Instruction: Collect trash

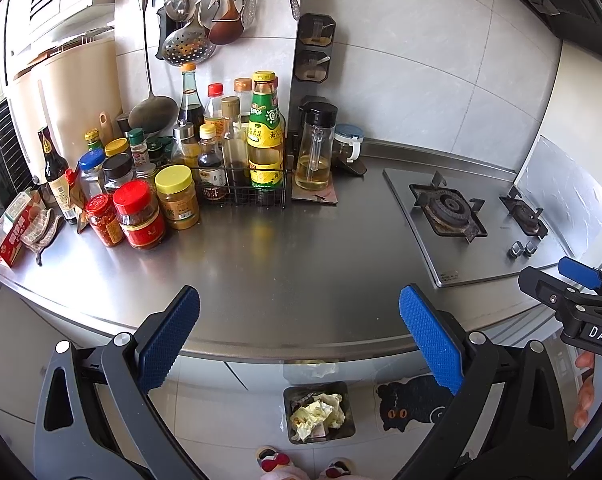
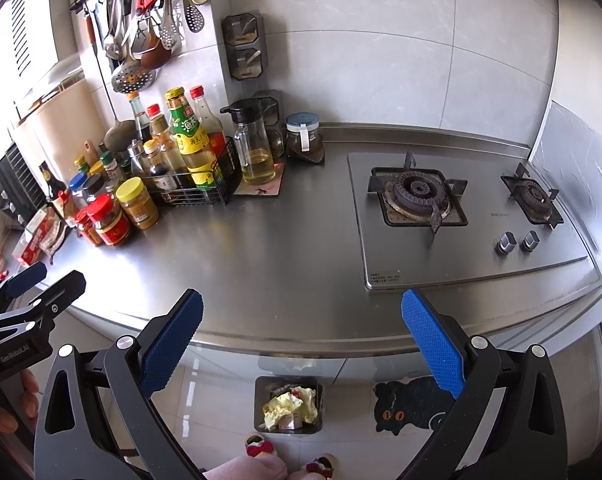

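Left gripper & right gripper both spread wide, empty, over counter edge. Crumpled trash sits in floor bin below. Only right view shows stove knobs clearly

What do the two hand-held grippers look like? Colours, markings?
Left hand-held gripper and right hand-held gripper match: black frames with triangular cut-outs, silver pivot pins, blue textured finger pads. White lettering: "DAS" on the right one's body, "GenRoboLAI" on the left's. No cables or sleeves visible.
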